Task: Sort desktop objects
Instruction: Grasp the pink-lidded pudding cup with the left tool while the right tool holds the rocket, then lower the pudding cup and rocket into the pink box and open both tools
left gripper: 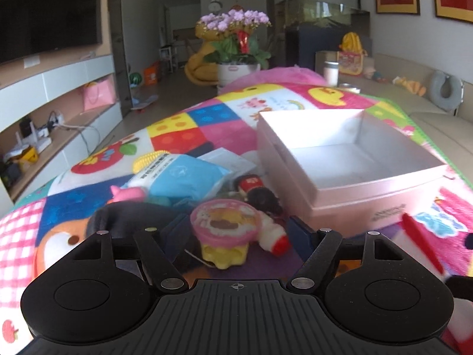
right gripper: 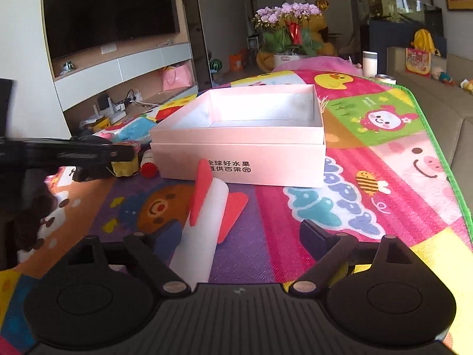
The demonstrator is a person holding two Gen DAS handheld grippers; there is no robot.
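a colourful patchwork play mat with cartoon animals covered the surface, in a living room with one dark television on the wall, one pot of purple orchids beyond the mat's far end and a beige sofa along the right. one open pink box stood on the mat, its inside bare.

left of the box lay a small heap: one blue packet, one yellow-and-pink toy cup, one small white bottle with a red cap, one pink pig figure.

the left gripper straddled the toy cup, its jaws apart and not pressing on it. the right gripper stood wide open, and one white rocket toy with red fins lay loose on the mat between its fingers, just in front of the box.
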